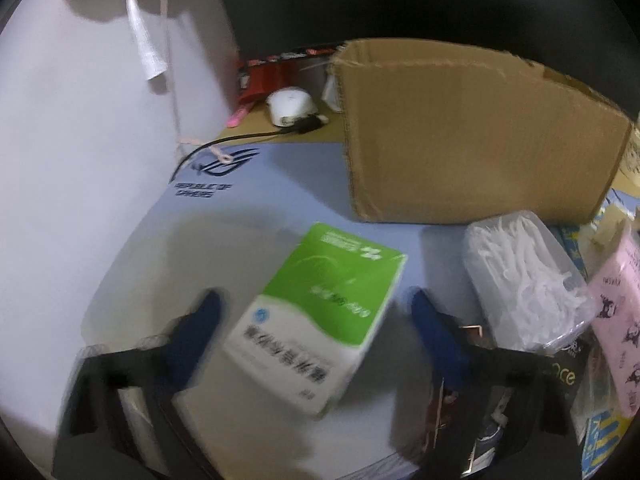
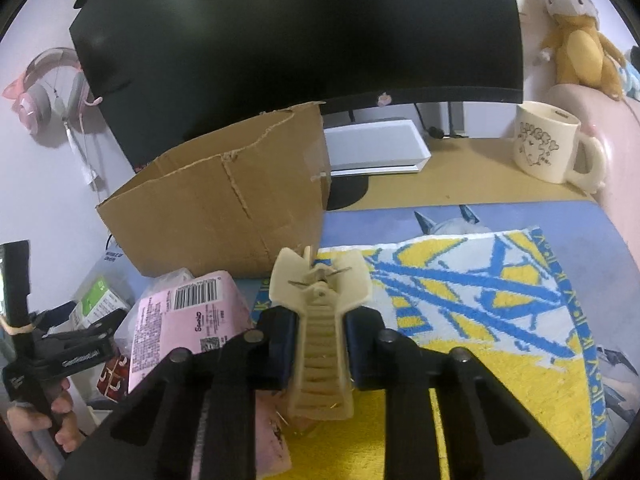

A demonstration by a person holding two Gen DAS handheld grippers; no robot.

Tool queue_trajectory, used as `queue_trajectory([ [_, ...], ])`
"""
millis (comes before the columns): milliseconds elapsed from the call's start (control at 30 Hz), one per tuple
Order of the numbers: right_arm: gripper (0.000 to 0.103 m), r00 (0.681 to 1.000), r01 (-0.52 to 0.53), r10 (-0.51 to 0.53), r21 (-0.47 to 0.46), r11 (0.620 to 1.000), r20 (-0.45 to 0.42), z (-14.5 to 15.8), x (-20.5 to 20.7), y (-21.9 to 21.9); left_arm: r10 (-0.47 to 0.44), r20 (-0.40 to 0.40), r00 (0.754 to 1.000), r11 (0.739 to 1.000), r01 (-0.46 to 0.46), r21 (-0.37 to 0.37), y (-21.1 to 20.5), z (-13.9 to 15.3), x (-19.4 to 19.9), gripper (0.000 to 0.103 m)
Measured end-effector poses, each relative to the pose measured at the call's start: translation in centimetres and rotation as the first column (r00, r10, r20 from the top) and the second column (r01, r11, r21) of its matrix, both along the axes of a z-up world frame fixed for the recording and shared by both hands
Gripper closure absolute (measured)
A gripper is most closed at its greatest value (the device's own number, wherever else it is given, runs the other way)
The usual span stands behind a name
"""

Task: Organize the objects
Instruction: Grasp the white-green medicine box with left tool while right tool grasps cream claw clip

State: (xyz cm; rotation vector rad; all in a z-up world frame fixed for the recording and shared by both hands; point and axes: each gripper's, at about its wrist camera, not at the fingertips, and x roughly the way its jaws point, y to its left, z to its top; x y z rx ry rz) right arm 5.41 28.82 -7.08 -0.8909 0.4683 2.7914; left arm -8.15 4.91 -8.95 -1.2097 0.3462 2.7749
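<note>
- Left gripper: jaws apart, astride the green-and-white box at lower centre; pads not touching it.
- Right gripper: clamped on the cream hair claw clip, lower centre.

Home gaming desk: curved monitor as landmark, pink headset hung left of it (wall-mounted), plush toy and mug right.

From the left wrist we look steeply down, close over the counter, toward the cardboard box and the white wall behind. From the right wrist we look less steeply, along the fingers toward the monitor, close above a yellow-and-blue towel. Both views share the box, the green-and-white carton and the pink packet.
</note>
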Motion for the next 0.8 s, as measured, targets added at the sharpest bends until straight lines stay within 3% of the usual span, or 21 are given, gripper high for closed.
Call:
queue_trajectory([
  [167,0.08,1.0,0.017,-0.017,0.01,1.0,-0.01,0.0,0.0,0.2,0.015,-0.046,0.999,1.0,-0.014,0.013,0.1,0.3,0.0,0.056],
  [333,0.08,0.999,0.042,-0.041,0.027,0.999,-0.023,0.8,0.5,0.2,0.029,-0.062,0.998,0.996,-0.024,0.084,-1.5,0.9,-0.2,0.059],
  [467,0.08,0.998,0.034,-0.032,0.034,0.999,-0.049,1.4,0.8,0.1,0.05,-0.079,0.996,0.995,-0.043,0.088,-1.5,1.1,0.0,0.059],
  [800,0.08,0.991,0.051,-0.051,-0.001,0.999,-0.121,4.0,1.3,1.6,0.091,-0.241,0.966,0.993,-0.068,0.101,-1.6,5.8,0.9,0.059],
])
